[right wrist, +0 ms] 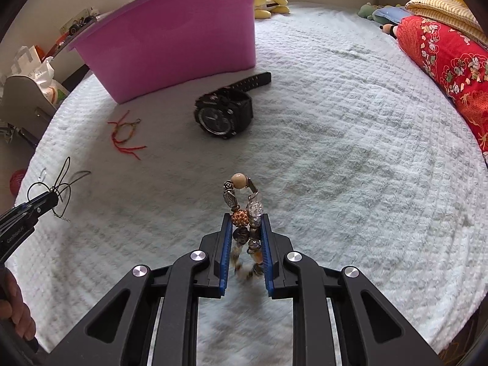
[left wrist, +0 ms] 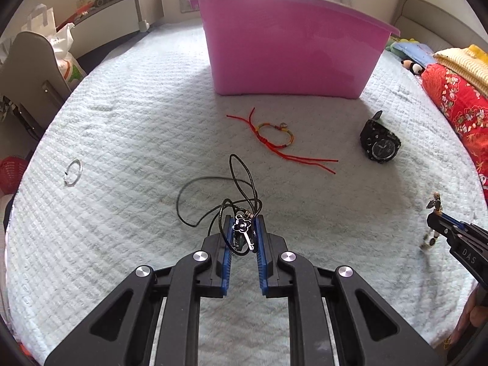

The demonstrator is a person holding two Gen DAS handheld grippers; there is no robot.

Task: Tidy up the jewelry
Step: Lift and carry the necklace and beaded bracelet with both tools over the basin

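Left gripper: your left gripper (left wrist: 243,234) was clamped on the black cord necklace (left wrist: 213,195), its blue pads (left wrist: 226,238) pressing on the tangle of cord and the flower-shaped pendant (left wrist: 242,225).
Necklace: part of the cord looped forward over the bed cover (left wrist: 137,116), seemingly resting on it, while the pinched part sat between the pads.
Right gripper: your right gripper (right wrist: 244,238) was closed on the beaded bracelet (right wrist: 242,210), with the beads squeezed between its blue pads.
Bracelet: its upper beads, a tan one on top, stood above the fingertips; the lower beads hung blurred between the fingers, clear of the bed cover.
Bin: the pink plastic bin (left wrist: 289,45) stood on the bed ahead of both grippers, well apart from them.
Red string bracelet: it lay flat on the cover (left wrist: 274,135), between the bin and your left gripper.
Watch: the black watch (left wrist: 379,143) rested on the cover, to the right of the red string bracelet and near the bin.
Ring: a thin silver ring (left wrist: 73,172) lay alone on the cover, far to the left.
Bedding: a red patterned quilt (right wrist: 448,61) was piled along the right edge of the bed.
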